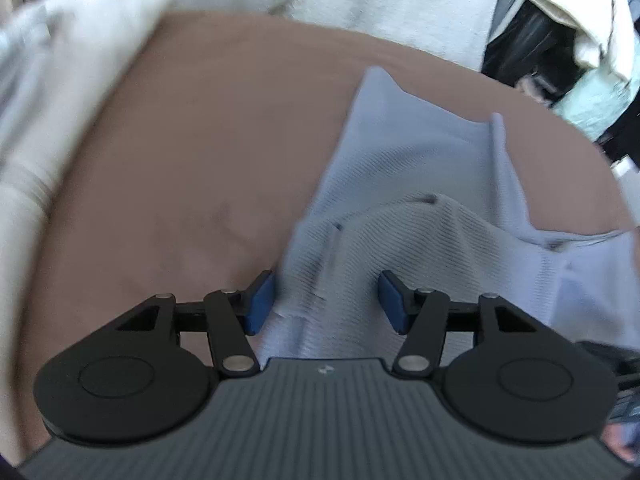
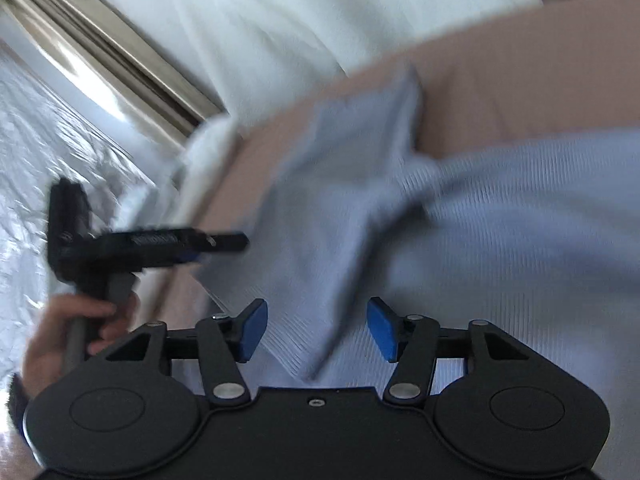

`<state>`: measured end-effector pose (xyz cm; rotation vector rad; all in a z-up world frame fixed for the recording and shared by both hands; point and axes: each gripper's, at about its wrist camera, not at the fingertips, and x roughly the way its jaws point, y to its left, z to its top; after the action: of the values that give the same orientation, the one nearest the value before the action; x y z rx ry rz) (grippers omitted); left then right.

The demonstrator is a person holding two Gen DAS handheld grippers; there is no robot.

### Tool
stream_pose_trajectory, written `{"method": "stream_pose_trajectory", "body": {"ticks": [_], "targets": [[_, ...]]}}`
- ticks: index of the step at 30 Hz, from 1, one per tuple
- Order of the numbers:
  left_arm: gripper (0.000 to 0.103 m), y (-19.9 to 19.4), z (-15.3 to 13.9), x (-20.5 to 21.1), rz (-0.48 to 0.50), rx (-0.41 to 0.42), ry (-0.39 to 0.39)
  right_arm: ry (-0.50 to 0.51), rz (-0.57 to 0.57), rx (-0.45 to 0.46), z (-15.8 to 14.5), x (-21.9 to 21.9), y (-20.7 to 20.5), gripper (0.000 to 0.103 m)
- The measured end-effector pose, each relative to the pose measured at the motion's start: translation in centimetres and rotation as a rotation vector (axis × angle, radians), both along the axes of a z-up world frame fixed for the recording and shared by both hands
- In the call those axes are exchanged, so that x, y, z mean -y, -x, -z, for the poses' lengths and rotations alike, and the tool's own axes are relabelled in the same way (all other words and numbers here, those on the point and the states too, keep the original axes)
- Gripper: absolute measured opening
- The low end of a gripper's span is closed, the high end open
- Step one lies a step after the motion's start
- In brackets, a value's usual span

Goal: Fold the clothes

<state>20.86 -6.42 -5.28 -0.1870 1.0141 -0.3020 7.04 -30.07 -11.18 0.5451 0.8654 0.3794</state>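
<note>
A white cloth (image 1: 60,80) lies bunched along the left edge of the brown surface (image 1: 200,140). The left gripper (image 1: 326,300) hovers with its jaws apart, a raised ridge of the pale blue ribbed garment (image 1: 420,184) between the blue pads (image 1: 260,300). The garment spreads from the middle of the surface toward its right edge. The right gripper (image 2: 316,330) stands open over a folded flap of it, motion-blurred

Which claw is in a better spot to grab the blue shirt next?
Probably the left claw: it is open with a raised ridge of the blue shirt between its pads. The right claw is open too, but over flatter cloth.
</note>
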Motion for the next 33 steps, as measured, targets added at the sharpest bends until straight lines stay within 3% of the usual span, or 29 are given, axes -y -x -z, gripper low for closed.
{"method": "stream_pose_trajectory", "body": {"ticks": [2,3,4,6,11,14,17,19,21,23,25,27,30,32,33], "targets": [[0.034,0.1,0.3,0.2,0.005,0.004,0.021,-0.004,-0.028,0.06,0.2,-1.3,-0.5,0.062],[0.017,0.2,-0.2,0.3,0.019,0.045,0.003,-0.015,-0.04,0.096,0.1,-1.8,-0.7,0.059],[0.013,0.5,-0.9,0.3,0.009,0.094,-0.004,-0.027,-0.04,0.124,0.1,-2.1,-1.1,0.038],[0.0,0.8,-2.0,-0.1,-0.006,0.173,0.0,0.006,-0.011,0.174,-0.5,-2.4,-1.9,0.006],[0.003,0.8,-3.8,-1.9,-0.043,0.28,0.128,0.088,0.019,0.263,-3.8,-1.9,-6.4,0.006],[0.003,0.2,-3.6,-2.9,-0.059,0.25,0.208,0.161,0.054,0.286,-6.0,-1.1,-10.3,0.006],[0.011,-0.3,-3.4,-3.4,-0.057,0.228,0.23,0.239,0.128,0.198,-4.9,0.3,-15.1,0.01],[0.037,-0.4,-2.8,-3.1,-0.044,0.211,0.226,0.224,0.121,0.133,-3.0,1.6,-18.3,0.01],[0.042,-0.5,-2.1,-2.8,-0.03,0.193,0.222,0.188,0.131,0.006,-1.0,3.1,-20.2,0.009],[0.042,-0.6,-1.4,-2.4,-0.017,0.176,0.218,0.084,0.156,-0.01,-0.6,4.2,-20.1,0.013],[0.042,-0.7,-0.8,-2.1,-0.004,0.159,0.214,-0.004,0.183,0.013,-1.1,5.0,-18.9,0.039],[0.044,-0.8,-0.1,-1.8,0.01,0.142,0.21,-0.12,0.23,0.017,-1.5,6.3,-17.0,0.05],[0.048,-1.0,0.8,-1.3,0.03,0.116,0.203,-0.221,0.299,0.013,-2.1,6.9,-13.3,0.05],[0.046,-1.0,1.4,-1.0,0.042,0.101,0.197,-0.207,0.317,0.031,-2.6,6.5,-9.5,0.051],[0.033,-0.7,1.1,-1.0,0.038,0.117,0.172,-0.18,0.332,0.046,-2.7,6.1,-7.5,0.052]]}}
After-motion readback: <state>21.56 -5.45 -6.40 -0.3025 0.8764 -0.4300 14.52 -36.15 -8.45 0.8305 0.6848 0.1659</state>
